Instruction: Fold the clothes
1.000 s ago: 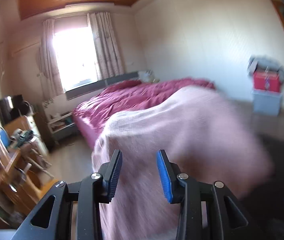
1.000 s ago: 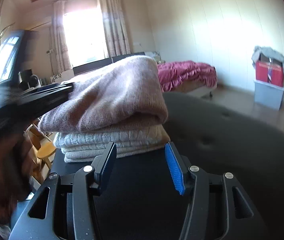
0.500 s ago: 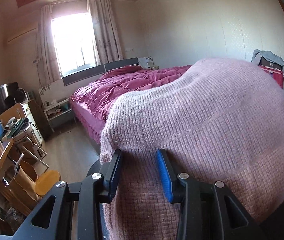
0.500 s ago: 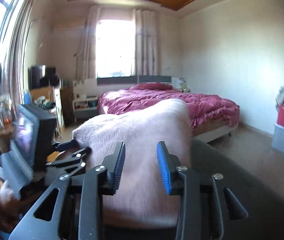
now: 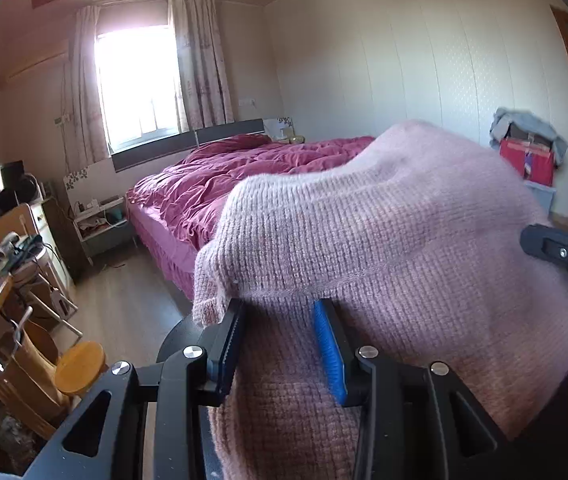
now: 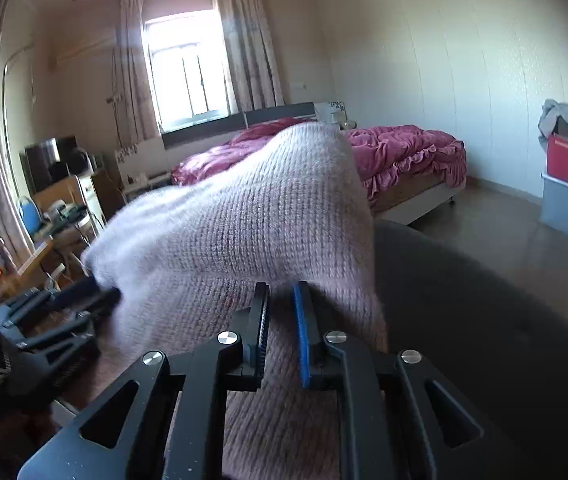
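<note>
Pink knit sweater (image 5: pixel 383 240) hangs bunched above the dark tabletop (image 6: pixel 483 300), right gripper (image 6: pixel 282 320) nearly shut on its fabric, left gripper (image 5: pixel 280 336) half-open around it; seemingly mid-fold, calling for both lowering together

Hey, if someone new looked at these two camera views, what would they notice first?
A pink knit sweater fills the foreground of both views, draped over the jaws of the left gripper and the right gripper. Behind it, a bed with a magenta quilt stands under a bright window.
</note>
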